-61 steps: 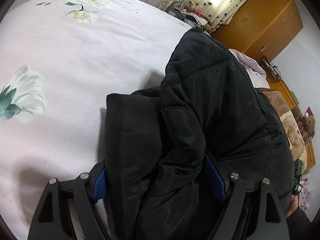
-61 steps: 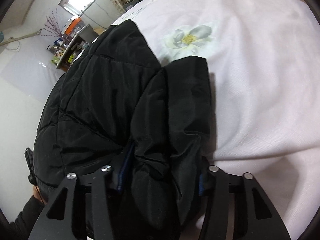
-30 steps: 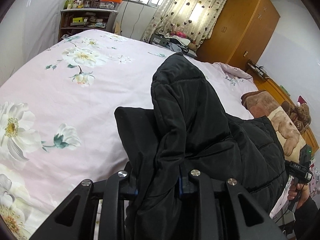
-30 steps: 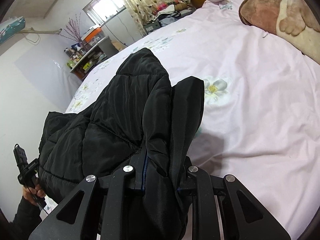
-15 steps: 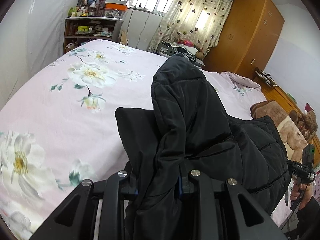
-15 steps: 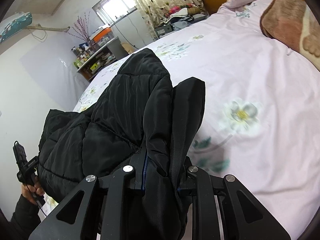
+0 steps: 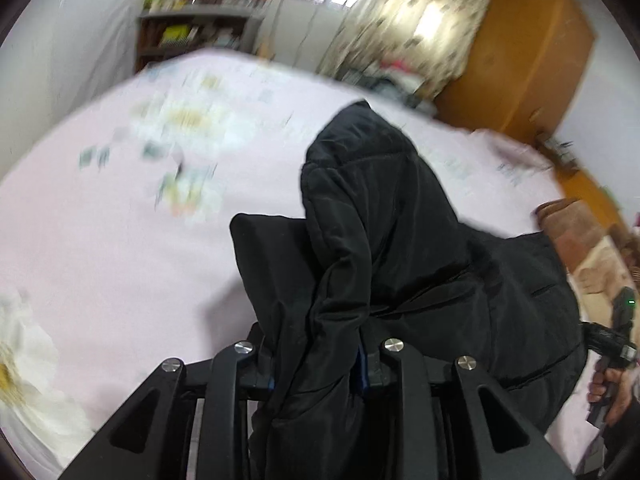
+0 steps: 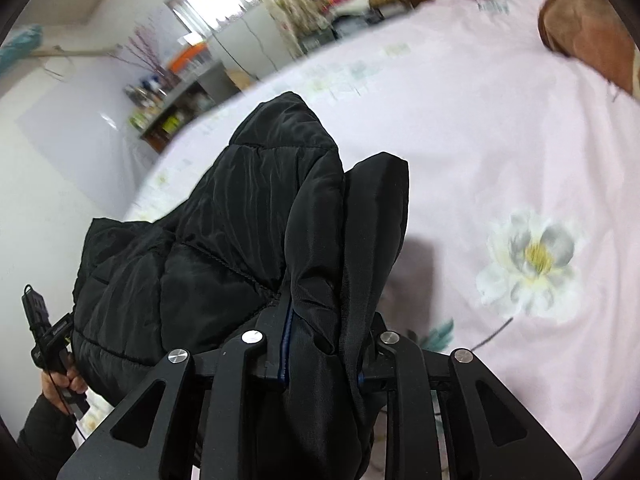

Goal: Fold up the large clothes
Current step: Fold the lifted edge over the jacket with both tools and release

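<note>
Jacket (image 7: 400,248) is hanging bunched at frame centre above the floral bed (image 7: 100,264) | left gripper (image 7: 318,364) is clamping one fold | right gripper (image 8: 322,354) is clamping another.

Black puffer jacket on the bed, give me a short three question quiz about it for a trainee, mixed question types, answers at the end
1. True or false: both the left gripper and the right gripper are shut on the black jacket.
2. Multiple choice: what lies under the jacket? A) a wooden floor B) a pink floral bedsheet C) a glass table
3. Fill in: the flower printed near the right gripper has white petals and a ____ centre.

Key: 1 true; 2 B; 3 yellow
</note>
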